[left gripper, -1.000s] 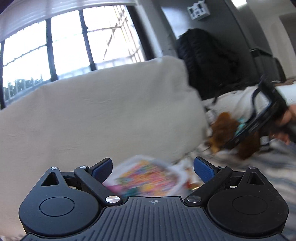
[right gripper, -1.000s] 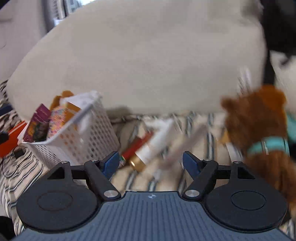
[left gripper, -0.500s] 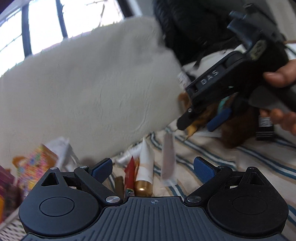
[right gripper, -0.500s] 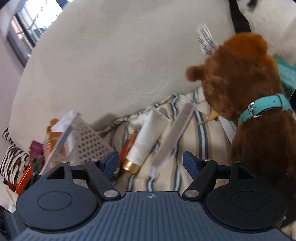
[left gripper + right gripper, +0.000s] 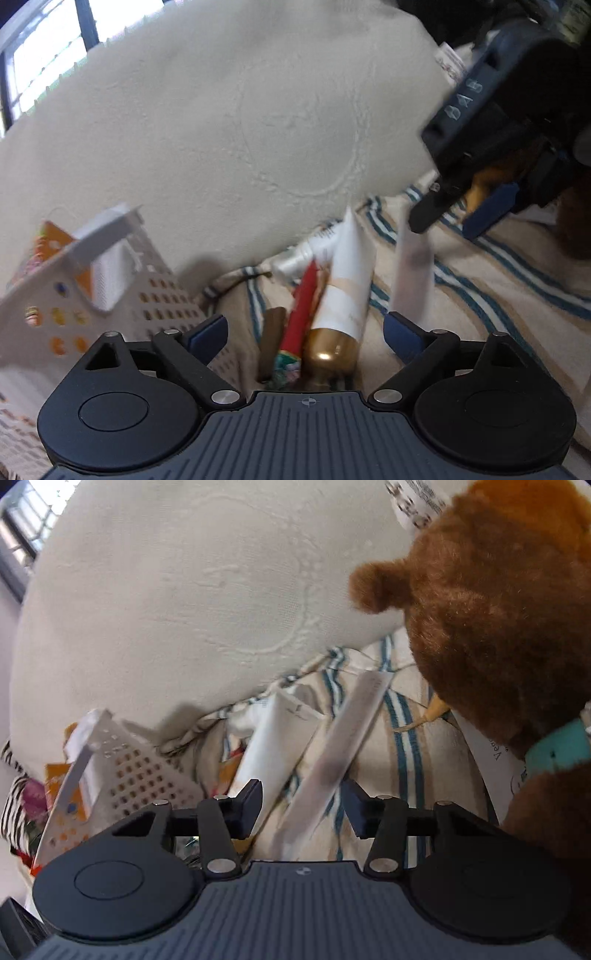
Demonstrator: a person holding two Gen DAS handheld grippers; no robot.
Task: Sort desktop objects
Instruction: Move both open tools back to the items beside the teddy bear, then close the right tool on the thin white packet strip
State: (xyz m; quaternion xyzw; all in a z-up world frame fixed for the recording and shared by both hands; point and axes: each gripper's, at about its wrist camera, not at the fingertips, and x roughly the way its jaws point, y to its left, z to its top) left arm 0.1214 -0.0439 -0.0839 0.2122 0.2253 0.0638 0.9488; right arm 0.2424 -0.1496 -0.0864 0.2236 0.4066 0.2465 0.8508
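**A:** What have you got on the left side?

**B:** My left gripper [image 5: 304, 330] is spread wide, nothing between its fingers. Just ahead of it a white tube with a gold cap [image 5: 341, 295] lies on the striped cloth [image 5: 498, 280], touching a red tube [image 5: 301, 310] on its left — and a brown stick [image 5: 271, 339] sits just beside that. A smaller silver-white tube [image 5: 303, 253] lies behind them, against the cream cushion [image 5: 221, 129]. The white perforated basket [image 5: 122, 295] is to the left, tilted, with colourful packets inside.

**A:** And the right?

**B:** My right gripper [image 5: 301, 803] is narrowed partway, its pads either side of a flat pale strip [image 5: 340, 749] that runs diagonally away across the cloth — blurred, so I cannot tell whether the pads touch it. The white tube is just left of the strip. A brown plush bear [image 5: 498, 627] with a teal collar [image 5: 557, 746] fills the right side, near the strip. From the left camera I see the right gripper low over the cloth, beside the strip's far end
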